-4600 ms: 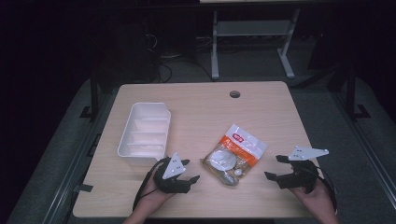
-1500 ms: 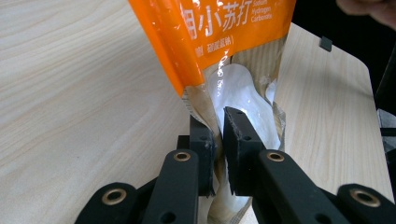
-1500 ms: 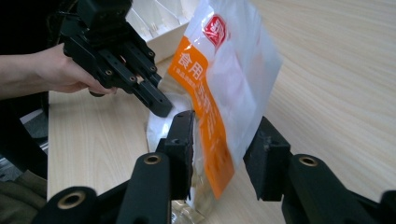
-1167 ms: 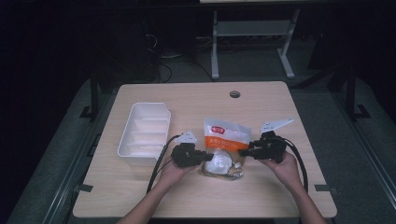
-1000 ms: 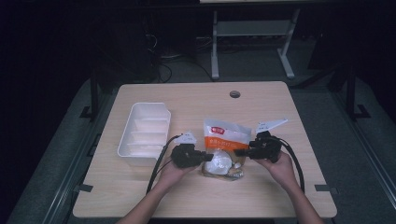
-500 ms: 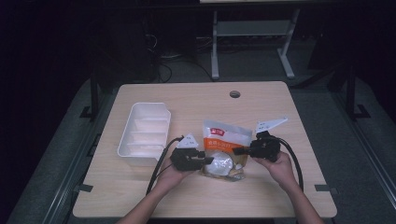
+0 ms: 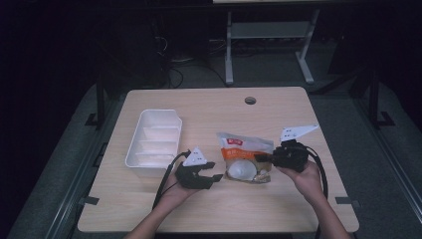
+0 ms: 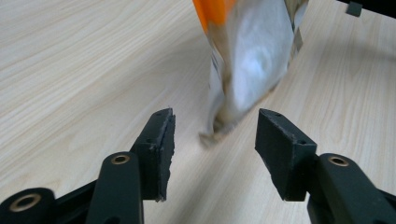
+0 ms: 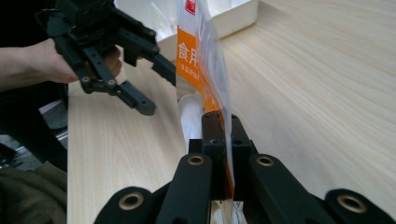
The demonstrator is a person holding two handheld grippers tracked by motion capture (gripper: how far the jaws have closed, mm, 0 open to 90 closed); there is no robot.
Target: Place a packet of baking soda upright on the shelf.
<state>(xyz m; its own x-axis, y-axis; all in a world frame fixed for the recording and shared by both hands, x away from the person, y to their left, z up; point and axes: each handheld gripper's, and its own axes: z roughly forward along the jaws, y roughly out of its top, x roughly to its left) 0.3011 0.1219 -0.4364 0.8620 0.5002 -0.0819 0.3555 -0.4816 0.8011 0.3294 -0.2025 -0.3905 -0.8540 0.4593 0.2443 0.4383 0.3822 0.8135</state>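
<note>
A clear snack bag point(image 7: 245, 159) with an orange-and-white label and pale contents sits tilted at the table's middle front, its right side lifted. My right gripper point(image 7: 263, 158) is shut on the bag's right edge point(image 9: 219, 116), the film pinched flat between its pads. My left gripper point(image 7: 211, 172) stands open just left of the bag, its jaws having just been opening. In the left gripper view the bag's lower corner point(image 8: 219, 126) lies just past the fingertips point(image 8: 163, 135), touching neither pad. The right gripper view shows the left gripper point(image 9: 147, 84) spread beyond the bag.
A white divided tray point(image 7: 153, 139) lies on the table's left half, close behind my left hand. A round cable hole point(image 7: 250, 100) is near the far edge. A metal stand point(image 7: 268, 45) is on the floor beyond the table.
My left gripper has let go of the bag's left end, opened, and drawn back to the left. My right gripper has closed on the right edge and lifted it a little.
</note>
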